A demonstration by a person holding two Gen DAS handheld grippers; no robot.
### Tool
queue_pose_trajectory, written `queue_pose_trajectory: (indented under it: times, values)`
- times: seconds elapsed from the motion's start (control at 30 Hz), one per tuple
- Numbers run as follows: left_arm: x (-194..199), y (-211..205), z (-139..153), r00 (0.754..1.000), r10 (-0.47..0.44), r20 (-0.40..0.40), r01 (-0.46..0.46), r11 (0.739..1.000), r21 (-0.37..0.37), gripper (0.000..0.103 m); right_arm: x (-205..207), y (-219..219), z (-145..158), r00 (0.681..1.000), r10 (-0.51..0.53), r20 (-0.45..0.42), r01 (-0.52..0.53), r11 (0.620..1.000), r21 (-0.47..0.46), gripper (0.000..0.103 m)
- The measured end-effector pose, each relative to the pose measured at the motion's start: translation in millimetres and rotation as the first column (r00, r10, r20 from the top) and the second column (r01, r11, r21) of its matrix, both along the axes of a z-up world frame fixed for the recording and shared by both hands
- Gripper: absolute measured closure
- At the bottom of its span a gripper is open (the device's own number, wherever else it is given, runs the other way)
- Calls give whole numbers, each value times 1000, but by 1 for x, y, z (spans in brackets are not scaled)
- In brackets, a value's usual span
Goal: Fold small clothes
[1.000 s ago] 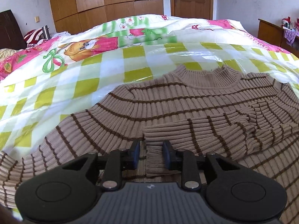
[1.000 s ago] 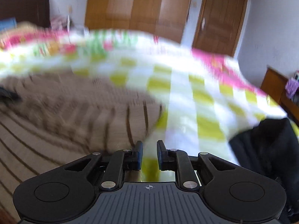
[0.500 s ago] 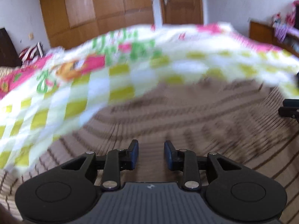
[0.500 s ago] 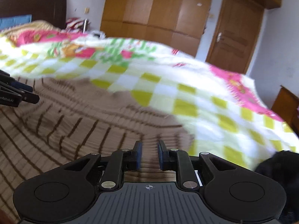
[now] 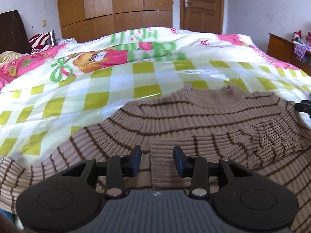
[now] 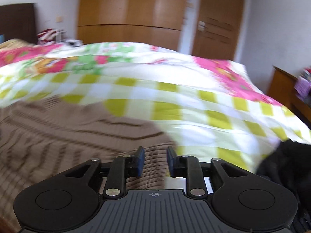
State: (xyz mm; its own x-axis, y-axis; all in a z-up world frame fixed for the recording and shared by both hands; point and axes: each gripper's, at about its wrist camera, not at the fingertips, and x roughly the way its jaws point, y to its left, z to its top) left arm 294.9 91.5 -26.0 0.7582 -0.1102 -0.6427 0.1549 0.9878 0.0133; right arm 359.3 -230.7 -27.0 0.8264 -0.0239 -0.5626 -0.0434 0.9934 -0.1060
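**Both tools opening over the striped sweater**

The left tool [image 5: 157,160] has its jaws parting, the folded sleeve cuff [image 5: 165,155] lying between them unpinched. The right tool [image 6: 154,161] is likewise opening above the sweater's [image 5: 194,120] edge, gripping nothing. The sweater lies flat on the checked quilt [image 5: 97,97] covering the bed.

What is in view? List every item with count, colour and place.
sweater: one, tan with brown stripes, flat on the bed, one sleeve folded across its front
quilt: one, yellow-green check with pink cartoon print, covering the bed
wardrobe: one, wooden, far wall
door: one, wooden, beside wardrobe
dark garment: one, black, right bed edge
left claw: black, opening, above sleeve cuff
right claw: black, opening, over sweater's edge
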Motion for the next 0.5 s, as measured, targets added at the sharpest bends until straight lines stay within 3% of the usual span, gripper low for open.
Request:
queue_pose_trajectory:
  times: [0.13, 0.23, 0.33, 0.43, 0.5]
  values:
    - [3, -2, -5, 1000, 6, -16, -6, 1000, 1, 52, 22, -13, -10, 998, -42, -38, 43, 999, 22, 75]
    - [3, -2, -14, 999, 12, -41, -12, 1000, 18, 51, 34, -16, -22, 993, -32, -116, 45, 993, 109, 76]
    - [-1, 2, -12, 999, 15, -33, -14, 1000, 14, 51, 23, -13, -14, 997, 9, -71, 2, 988, 153, 78]
    - [-2, 8, -9, 999, 42, -24, -42, 999, 10, 51, 17, -4, -10, 998, 46, -36, -43, 996, 83, 81]
    - [-2, 12, -7, 998, 61, -30, -60, 998, 20, 51, 27, 2, -18, 995, 41, -88, -43, 999, -19, 77]
